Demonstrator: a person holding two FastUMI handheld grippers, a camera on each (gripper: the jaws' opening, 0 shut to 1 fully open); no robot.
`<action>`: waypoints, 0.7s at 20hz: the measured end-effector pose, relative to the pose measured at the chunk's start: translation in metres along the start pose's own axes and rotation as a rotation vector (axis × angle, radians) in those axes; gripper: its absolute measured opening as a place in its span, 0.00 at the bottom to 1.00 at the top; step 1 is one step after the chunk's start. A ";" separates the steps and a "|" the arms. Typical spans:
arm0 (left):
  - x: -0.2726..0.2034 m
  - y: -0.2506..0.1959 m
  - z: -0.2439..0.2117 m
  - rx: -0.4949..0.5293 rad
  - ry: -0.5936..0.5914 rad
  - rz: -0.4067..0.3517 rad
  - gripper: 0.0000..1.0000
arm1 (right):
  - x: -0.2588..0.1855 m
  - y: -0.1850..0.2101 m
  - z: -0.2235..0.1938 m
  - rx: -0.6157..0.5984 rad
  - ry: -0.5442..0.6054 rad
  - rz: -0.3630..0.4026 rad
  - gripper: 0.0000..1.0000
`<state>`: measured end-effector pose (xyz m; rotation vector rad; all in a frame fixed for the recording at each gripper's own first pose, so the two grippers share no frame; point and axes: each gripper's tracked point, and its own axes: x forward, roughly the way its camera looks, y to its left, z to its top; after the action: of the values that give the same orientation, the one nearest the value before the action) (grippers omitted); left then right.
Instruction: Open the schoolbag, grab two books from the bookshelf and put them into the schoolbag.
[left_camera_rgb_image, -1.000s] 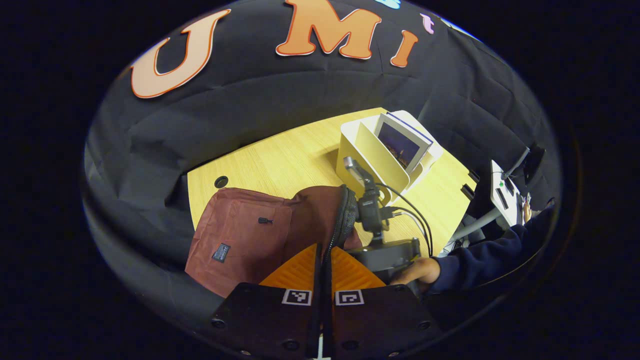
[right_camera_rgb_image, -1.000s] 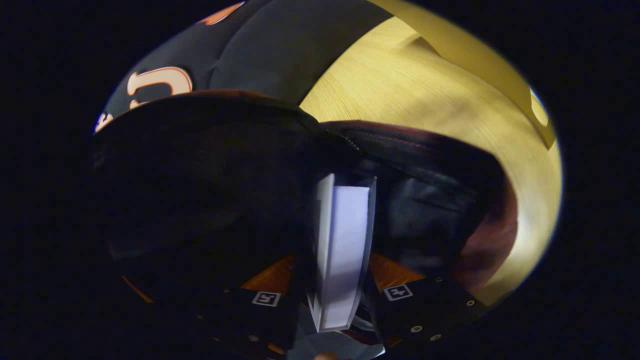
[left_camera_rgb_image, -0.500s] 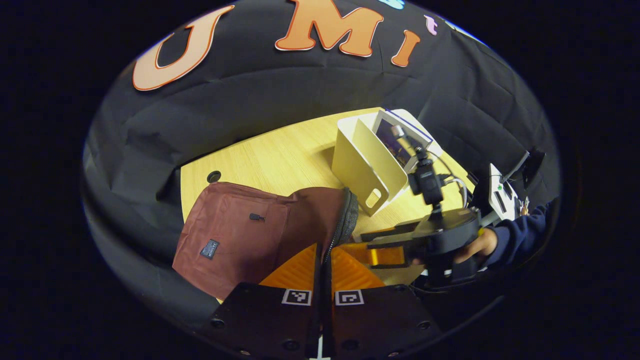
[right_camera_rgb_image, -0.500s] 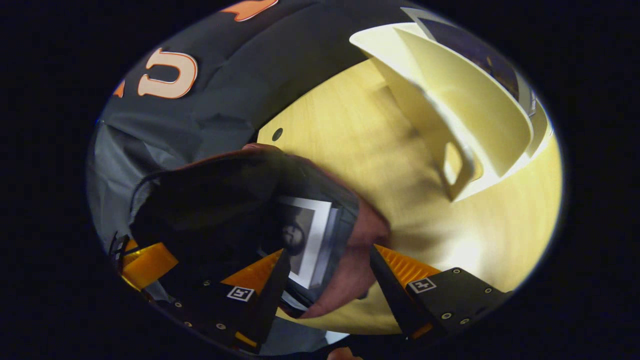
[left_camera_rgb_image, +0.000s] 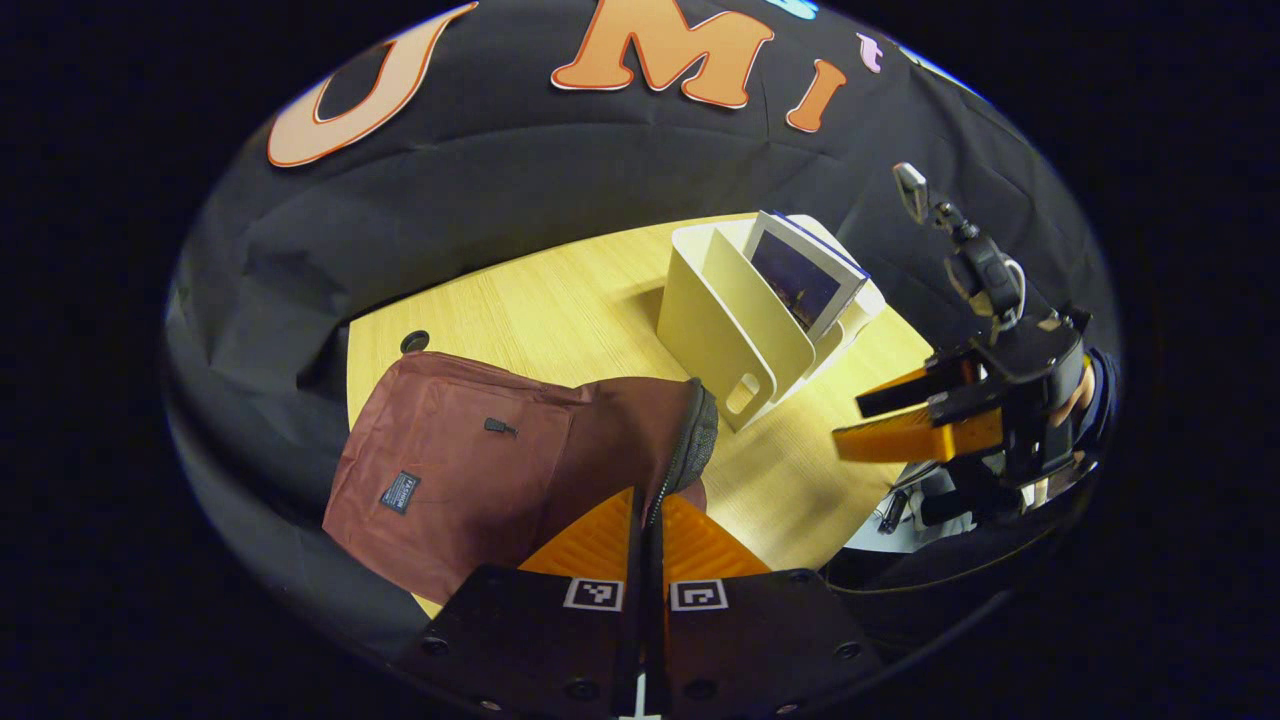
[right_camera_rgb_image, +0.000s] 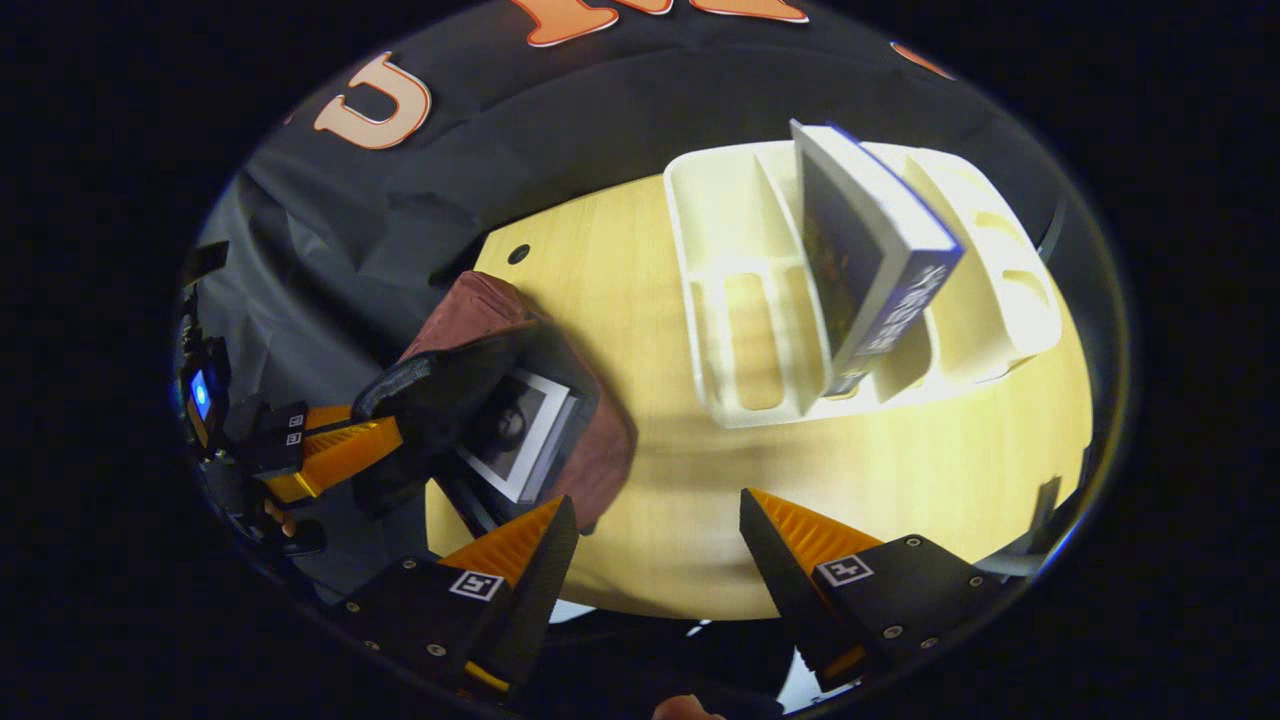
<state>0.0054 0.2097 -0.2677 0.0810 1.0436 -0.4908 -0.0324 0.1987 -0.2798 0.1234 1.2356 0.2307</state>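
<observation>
The maroon schoolbag lies on the wooden table. My left gripper is shut on its zipper edge and holds the mouth up. In the right gripper view the schoolbag gapes, with a white-covered book inside and the left gripper at its rim. The white bookshelf holds a dark-covered book, which leans in a middle slot. My right gripper is open with nothing in it, above the table before the bookshelf and its book. The left gripper view shows that right gripper in a hand.
A round cable hole sits near the table's far left corner. Bare tabletop stretches between the bag and the bookshelf. The black cloth wall closes off the back of the table.
My right gripper let go of the white-covered book inside the bag, drew out and swung over to face the bookshelf. The left gripper kept its hold on the bag's edge.
</observation>
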 end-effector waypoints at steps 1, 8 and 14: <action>0.001 0.000 0.000 -0.005 0.002 -0.001 0.04 | -0.010 -0.009 0.003 -0.026 0.002 -0.030 0.98; 0.005 0.001 -0.005 -0.039 0.002 0.007 0.03 | -0.065 -0.046 0.038 -0.110 0.041 -0.133 0.98; 0.009 0.004 -0.004 -0.074 0.009 0.024 0.04 | -0.095 -0.063 0.077 -0.126 0.057 -0.169 0.98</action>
<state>0.0072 0.2116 -0.2779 0.0297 1.0672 -0.4303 0.0175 0.1175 -0.1815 -0.0966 1.2772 0.1653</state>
